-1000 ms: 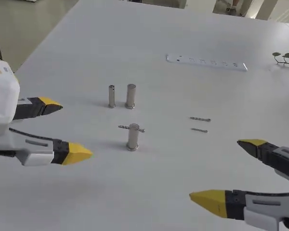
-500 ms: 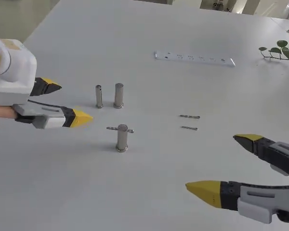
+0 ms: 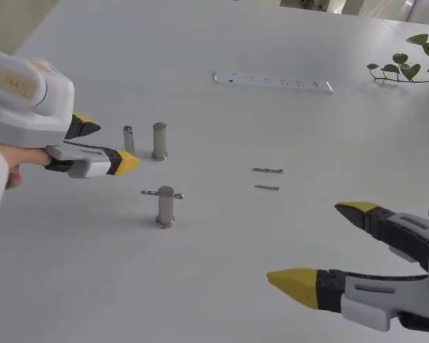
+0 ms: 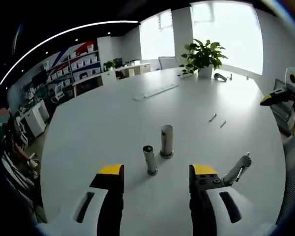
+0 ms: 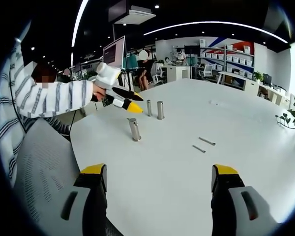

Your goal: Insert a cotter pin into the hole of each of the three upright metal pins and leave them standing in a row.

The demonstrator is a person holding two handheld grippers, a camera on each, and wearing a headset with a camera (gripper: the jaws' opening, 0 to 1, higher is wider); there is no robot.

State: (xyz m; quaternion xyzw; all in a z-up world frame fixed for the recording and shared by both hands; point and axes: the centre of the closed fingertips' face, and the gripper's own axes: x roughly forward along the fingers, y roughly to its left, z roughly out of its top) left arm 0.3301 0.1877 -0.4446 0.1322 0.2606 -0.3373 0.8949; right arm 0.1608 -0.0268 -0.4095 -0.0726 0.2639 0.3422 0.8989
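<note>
Of the three uprights on the counter [image 3: 222, 271], the front pin [image 3: 165, 209] stood nearest the person with a cotter pin [image 3: 161, 194] crosswise through its hole. The thin back pin [image 3: 129, 139] and thicker back pin [image 3: 159, 141] stood close together behind it, both without one. Two loose cotter pins [image 3: 267, 171] lay side by side, well apart to the right.

The likeliest mishap was a knock. The left hand-held gripper [image 3: 109, 145] hovered just beside the thin back pin, jaws spread and empty. A sideways sweep or skewed closing could topple it into its neighbour. The slim loose pins might also slip from a pinch.

The right hand-held gripper [image 3: 318, 244] sat low near the person, jaws wide apart, holding nothing, pointed roughly toward the pins.
</note>
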